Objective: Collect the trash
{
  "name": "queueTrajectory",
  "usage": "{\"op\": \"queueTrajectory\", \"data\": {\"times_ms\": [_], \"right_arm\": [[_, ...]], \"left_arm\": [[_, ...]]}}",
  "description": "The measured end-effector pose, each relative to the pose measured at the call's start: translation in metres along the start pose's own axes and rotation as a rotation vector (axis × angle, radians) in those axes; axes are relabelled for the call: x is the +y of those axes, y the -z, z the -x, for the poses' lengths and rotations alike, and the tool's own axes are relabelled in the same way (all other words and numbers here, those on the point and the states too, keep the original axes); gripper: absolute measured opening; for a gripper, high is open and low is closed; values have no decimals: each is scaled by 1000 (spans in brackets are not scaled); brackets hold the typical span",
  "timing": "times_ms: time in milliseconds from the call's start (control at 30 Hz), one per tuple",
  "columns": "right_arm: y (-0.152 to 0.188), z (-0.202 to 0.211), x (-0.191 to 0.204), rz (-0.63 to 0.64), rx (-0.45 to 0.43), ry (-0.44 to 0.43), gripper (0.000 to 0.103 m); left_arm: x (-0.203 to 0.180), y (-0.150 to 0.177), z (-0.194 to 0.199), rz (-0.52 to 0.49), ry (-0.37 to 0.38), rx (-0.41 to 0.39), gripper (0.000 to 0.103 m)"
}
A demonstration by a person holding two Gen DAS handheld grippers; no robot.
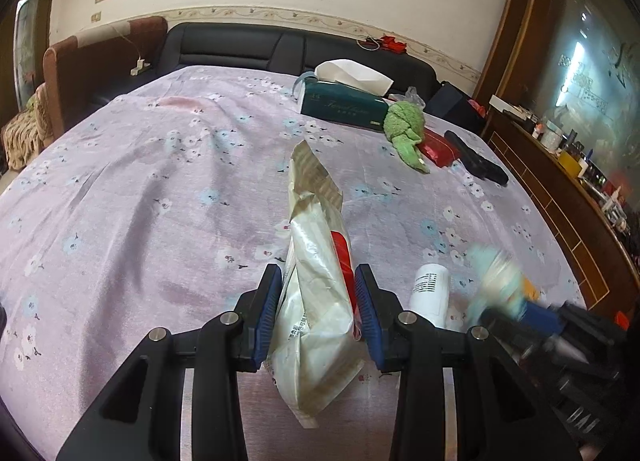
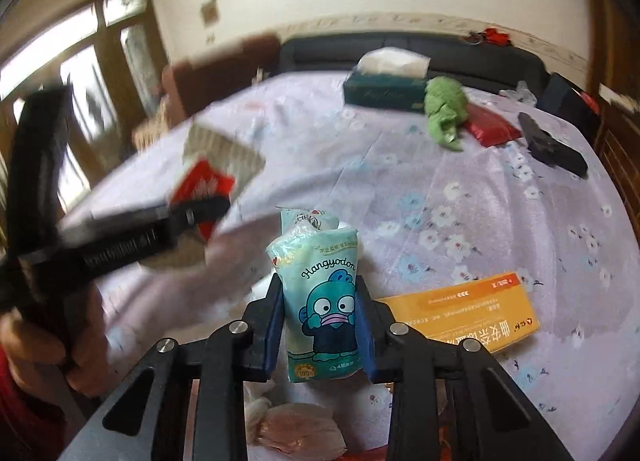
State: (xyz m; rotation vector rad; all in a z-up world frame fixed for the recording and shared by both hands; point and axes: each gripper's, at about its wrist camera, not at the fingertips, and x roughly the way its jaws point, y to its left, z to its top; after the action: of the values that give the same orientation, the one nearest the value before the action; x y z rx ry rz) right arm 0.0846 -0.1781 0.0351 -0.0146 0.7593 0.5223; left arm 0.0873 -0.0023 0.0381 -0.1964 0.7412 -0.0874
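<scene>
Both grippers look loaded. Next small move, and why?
Probably lift the right gripper straight up off the bedspread. Its pads pinch the teal tissue pack, so the grasp looks made. The left gripper already clamps the crumpled white wrapper. No bin shows in either view, so raise first, then look for where to drop both.

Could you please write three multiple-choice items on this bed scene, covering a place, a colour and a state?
1. Where is the tissue box?
A. far end of the bed
B. on the floor
C. in the left hand-held gripper

2. What colour is the flat carton near the right hand-held gripper?
A. black
B. orange-yellow
C. white

3. What does the right hand-held gripper hold?
A. nothing
B. a green cloth
C. a teal tissue pack

Key: 1 A, it lies by the headboard; 2 B, its top face shows that colour; 3 C, the pads press on the pack.
</scene>
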Motion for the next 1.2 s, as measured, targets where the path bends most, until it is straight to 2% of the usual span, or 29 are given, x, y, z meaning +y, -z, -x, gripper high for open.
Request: {"op": "queueTrajectory", "data": {"times_ms": [133, 300, 533, 1200], "right_arm": [[-2, 18, -14, -87, -110, 20, 34], [-2, 25, -16, -104, -157, 88, 34], [-2, 28, -12, -62, -167, 158, 34], [0, 32, -14, -71, -173, 167, 34]], "left_arm": [[-9, 2, 0, -40, -6, -5, 36], [-18, 4, 2, -83, -15, -18, 36], [-23, 7, 4, -108, -21, -23, 36], [-28, 9, 5, -137, -37, -30, 36]]}}
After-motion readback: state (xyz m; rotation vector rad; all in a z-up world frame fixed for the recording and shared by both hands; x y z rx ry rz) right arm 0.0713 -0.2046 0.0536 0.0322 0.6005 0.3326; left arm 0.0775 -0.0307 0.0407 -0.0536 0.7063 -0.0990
